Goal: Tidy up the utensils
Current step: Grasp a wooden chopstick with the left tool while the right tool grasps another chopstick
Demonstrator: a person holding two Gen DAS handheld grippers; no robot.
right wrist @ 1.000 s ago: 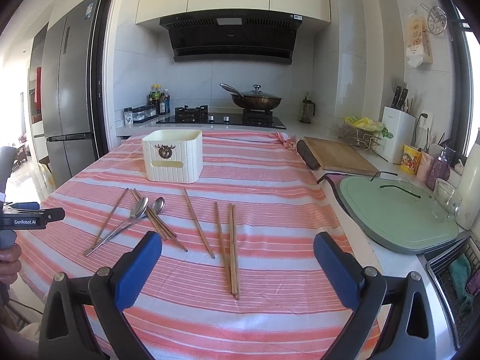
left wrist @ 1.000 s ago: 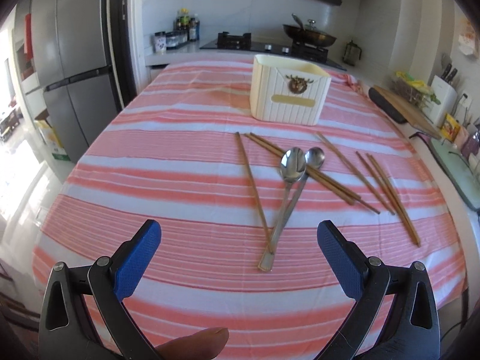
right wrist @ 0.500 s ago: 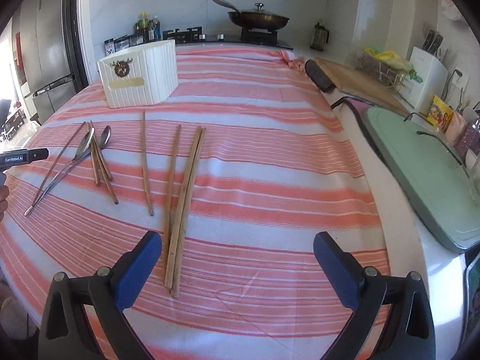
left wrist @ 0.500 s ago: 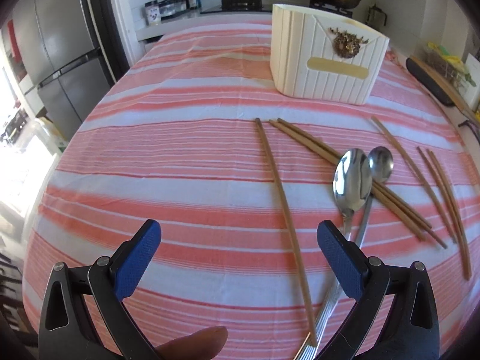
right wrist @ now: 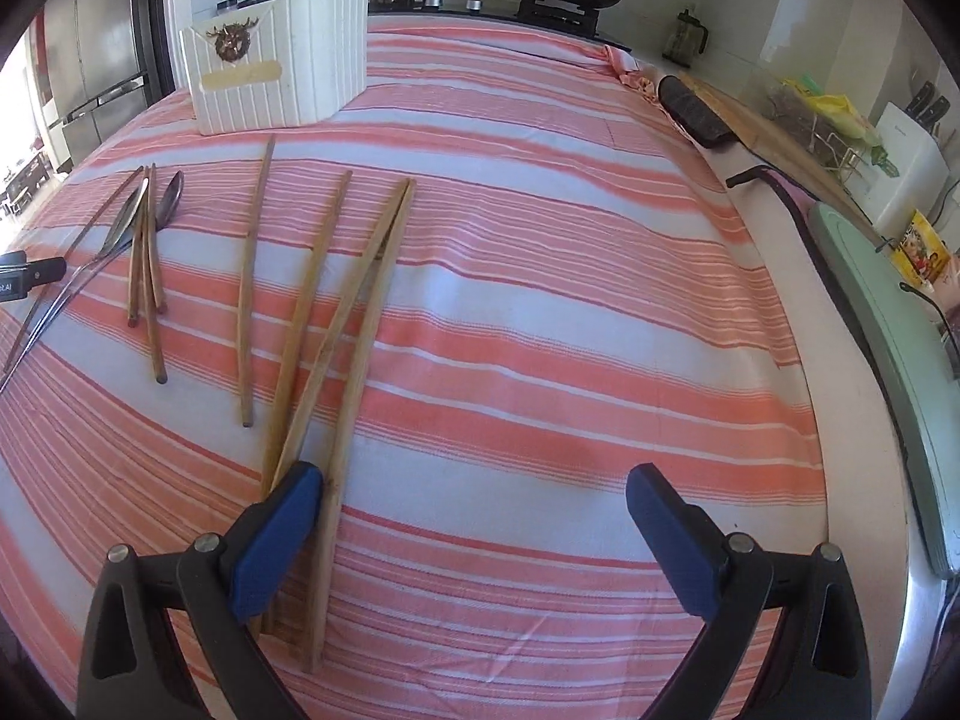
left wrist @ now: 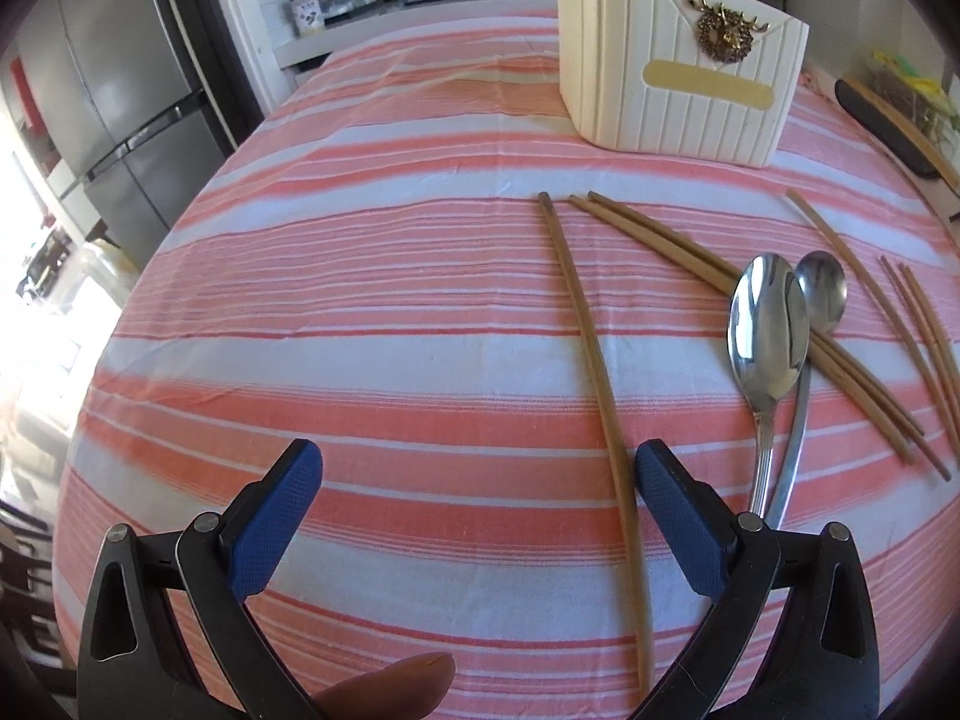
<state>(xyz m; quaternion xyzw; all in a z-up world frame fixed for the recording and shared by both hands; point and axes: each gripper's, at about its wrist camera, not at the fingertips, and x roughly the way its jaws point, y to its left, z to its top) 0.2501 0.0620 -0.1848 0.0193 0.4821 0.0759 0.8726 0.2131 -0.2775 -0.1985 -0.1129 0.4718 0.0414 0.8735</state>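
Tongs both wide, nothing held. Left tongs (left wrist: 474, 510) hang low over the near edge of the surface (left wrist: 360, 360), which wears a pink-striped cloth. Lone chopstick (left wrist: 594, 372) runs between the pads, close against the right pad (left wrist: 678, 516). I read that as lining up a pinch along its lower end; centring needs a small shift right first.

Right tongs (right wrist: 468, 528) sit low too. Left pad (right wrist: 276, 534) overlaps the near ends of a chopstick bundle (right wrist: 342, 324), three sticks fanned out toward the far edge; one tip lies inside the gap, the others under or behind the pad. Can't tell if the pad touches them. Looks like a grab set up at the ends, where the sticks converge and one squeeze could take several.

Outward from the left: two spoons (left wrist: 774, 330) lying side by side, bowls resting across a crossed chopstick pair (left wrist: 720, 276), so spoons should come off before those sticks. Single chopstick (right wrist: 252, 276) lies apart between the groups.

White holder (left wrist: 672, 78) stands upright toward the far edge, well apart from everything, open top. That's the likely destination. Nothing seen in it from these views; interior is hidden.

Risk: thin sticks flat on cloth may roll or snag fabric on closing.
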